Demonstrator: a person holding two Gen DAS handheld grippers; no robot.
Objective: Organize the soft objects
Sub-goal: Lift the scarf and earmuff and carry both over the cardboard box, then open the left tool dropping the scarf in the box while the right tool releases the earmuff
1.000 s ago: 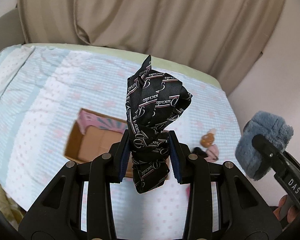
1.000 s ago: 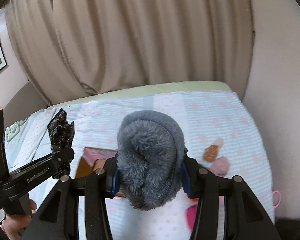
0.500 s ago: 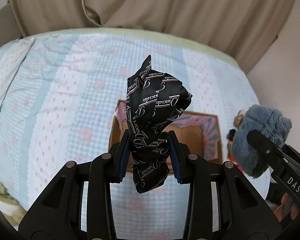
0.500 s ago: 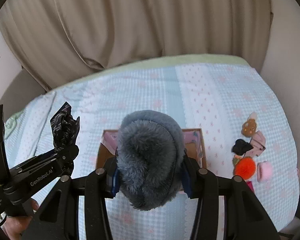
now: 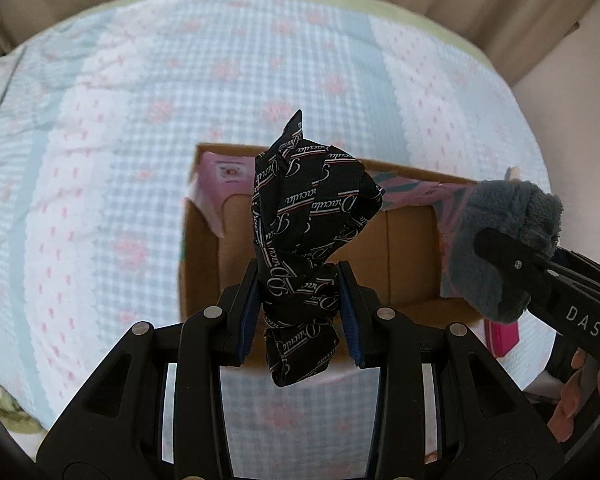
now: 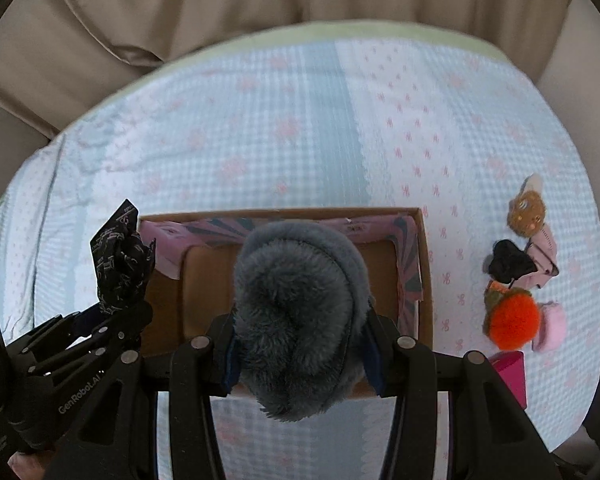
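My left gripper (image 5: 299, 312) is shut on a black patterned fabric bundle (image 5: 308, 236) and holds it above the near left part of an open cardboard box (image 5: 202, 256). My right gripper (image 6: 300, 354) is shut on a grey fluffy plush (image 6: 296, 312) and holds it over the same box (image 6: 426, 280). The plush also shows at the right of the left wrist view (image 5: 504, 248). The fabric bundle shows at the left of the right wrist view (image 6: 120, 260). The box has pink inner flaps and its brown floor looks bare.
The box lies on a bed with a pale blue and pink checked cover (image 6: 300, 120). Right of the box lie a brown plush (image 6: 526, 214), a black item (image 6: 508, 266), an orange pompom (image 6: 514, 320) and pink soft items (image 6: 550, 326). Beige curtains hang behind.
Both grippers have moved forward and tilted down over the box, which now looks larger and sits right under them. Both keep hold of their objects.
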